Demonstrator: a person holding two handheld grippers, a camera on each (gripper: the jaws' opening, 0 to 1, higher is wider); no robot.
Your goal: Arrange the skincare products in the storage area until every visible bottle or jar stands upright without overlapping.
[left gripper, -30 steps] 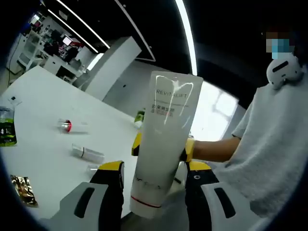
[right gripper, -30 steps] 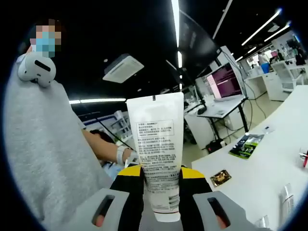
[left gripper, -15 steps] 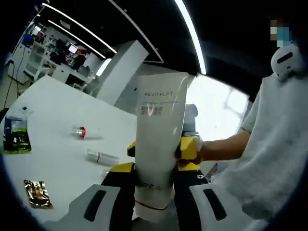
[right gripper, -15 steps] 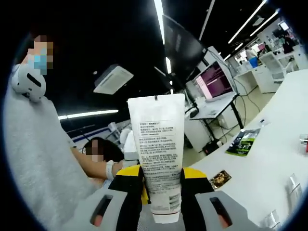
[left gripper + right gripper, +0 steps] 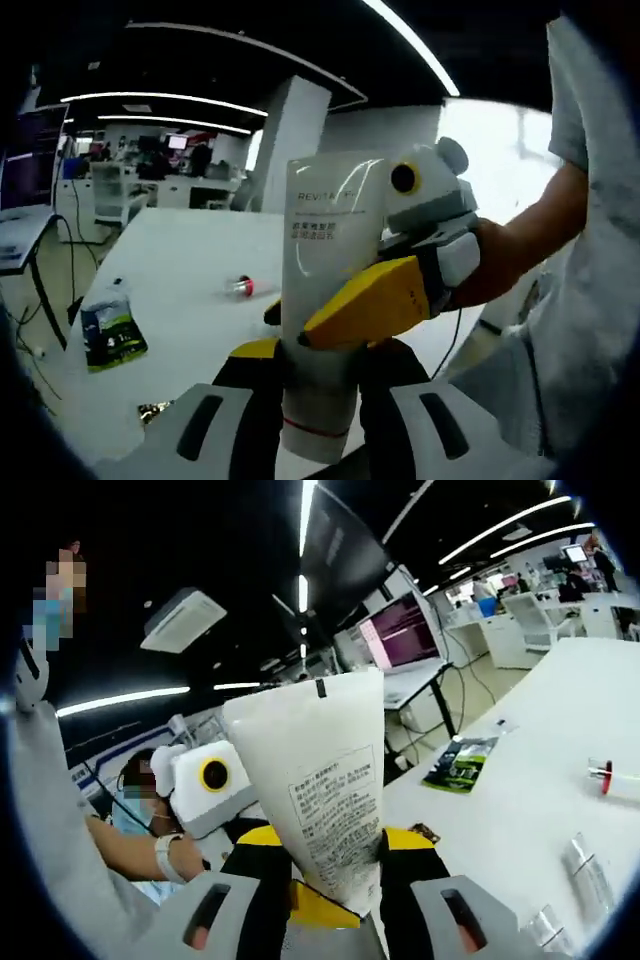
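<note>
A white squeeze tube (image 5: 322, 270) printed "REVITALIFT" is held up in the air above a white table (image 5: 190, 250). My left gripper (image 5: 316, 375) is shut on its lower part, near the cap end. My right gripper (image 5: 322, 318) comes in from the right and clamps the same tube a little higher, one yellow finger (image 5: 372, 300) lying across its front. In the right gripper view the tube (image 5: 318, 780) leans left with its label side showing, and my right gripper (image 5: 335, 865) is shut on it. A person's hand (image 5: 170, 855) is at the left.
On the table lie a small clear bottle with a red cap (image 5: 240, 288), a green sachet (image 5: 110, 325) and a gold sachet (image 5: 155, 410). The right gripper view also has two clear vials (image 5: 585, 865) near the table (image 5: 540, 810) front. Desks and monitors stand behind.
My left gripper, open around the tube a second ago, has shut on it. Both views have swung round, and the tube now leans left in the right gripper view.
</note>
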